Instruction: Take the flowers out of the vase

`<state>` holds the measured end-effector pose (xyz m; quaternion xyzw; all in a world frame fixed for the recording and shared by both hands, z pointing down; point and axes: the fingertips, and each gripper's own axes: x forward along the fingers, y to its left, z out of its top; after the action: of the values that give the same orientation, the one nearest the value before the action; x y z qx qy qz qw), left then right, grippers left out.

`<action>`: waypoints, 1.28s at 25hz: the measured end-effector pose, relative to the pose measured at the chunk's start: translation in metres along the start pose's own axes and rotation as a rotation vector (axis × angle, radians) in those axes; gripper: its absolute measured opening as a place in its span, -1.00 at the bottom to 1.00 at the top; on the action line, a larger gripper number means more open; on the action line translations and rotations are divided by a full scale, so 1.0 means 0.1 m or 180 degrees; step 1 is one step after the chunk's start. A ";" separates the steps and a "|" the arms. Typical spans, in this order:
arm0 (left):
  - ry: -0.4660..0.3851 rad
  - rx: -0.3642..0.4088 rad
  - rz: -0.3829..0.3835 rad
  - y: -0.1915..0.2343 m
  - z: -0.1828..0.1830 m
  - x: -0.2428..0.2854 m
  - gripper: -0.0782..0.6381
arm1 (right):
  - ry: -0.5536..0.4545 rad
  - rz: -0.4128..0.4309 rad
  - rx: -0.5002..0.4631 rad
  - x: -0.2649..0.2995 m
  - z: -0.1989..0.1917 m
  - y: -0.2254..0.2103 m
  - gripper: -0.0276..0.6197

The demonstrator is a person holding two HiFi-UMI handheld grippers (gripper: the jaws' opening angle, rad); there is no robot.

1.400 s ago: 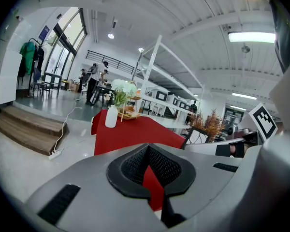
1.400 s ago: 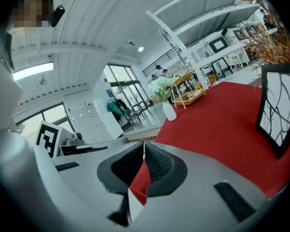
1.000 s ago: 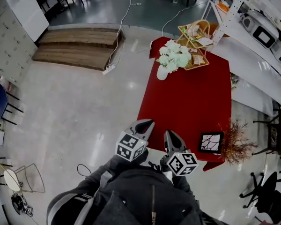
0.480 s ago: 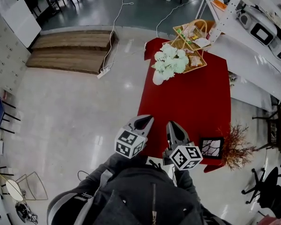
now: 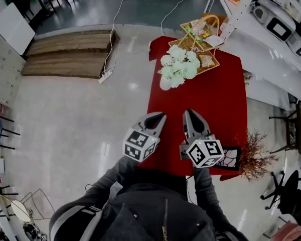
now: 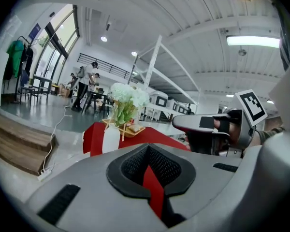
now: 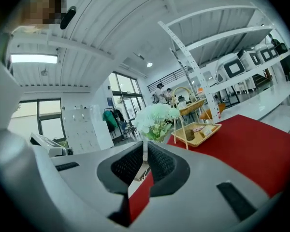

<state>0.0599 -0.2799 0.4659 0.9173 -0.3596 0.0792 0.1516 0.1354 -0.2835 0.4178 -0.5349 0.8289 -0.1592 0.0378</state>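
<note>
- Plainly, the left gripper was closed: in the left gripper view its two jaws met with only a thin slit between them, through which the red table showed, and nothing was held.
- The right gripper was closed too, its jaws drawn together and empty in the right gripper view.
- Both grippers hung side by side over the near part of the table, pointing toward its far end and touching nothing.
- The flowers, a pale green-white bunch, stood in the white vase near the table's far left corner, well apart from both grippers.
- Just beside the flowers, toward the far edge, sat a wicker basket with a tall handle and small items in it.
- From the left gripper view the flowers rose above the vase, ahead of the jaws and a little left.
- From the right gripper view the flowers stood straight beyond the closed jaws.
- A small picture frame and a dried brown plant were at the table's near right corner, by the right gripper.
</note>
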 end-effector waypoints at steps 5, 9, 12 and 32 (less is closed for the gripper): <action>-0.0061 0.0017 0.0052 0.12 0.12 0.15 -0.76 | -0.0005 0.0061 -0.0094 0.23 0.09 -0.07 -0.87; -0.0075 0.0002 0.0121 0.26 0.17 0.27 -0.76 | 0.0081 0.0084 -0.0086 0.43 0.03 -0.14 -0.87; -0.0098 -0.0018 0.0200 0.39 0.21 0.37 -0.76 | 0.0172 0.0115 -0.0197 0.59 -0.02 -0.17 -0.87; -0.0062 -0.0099 0.0499 0.94 0.26 0.81 -0.76 | 0.0212 0.0243 -0.0346 1.34 -0.22 -0.41 -0.80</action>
<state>0.0557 -0.4050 0.4829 0.8846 -0.4330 0.0763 0.1558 0.1097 -0.4144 0.4653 -0.4986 0.8569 -0.1302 -0.0128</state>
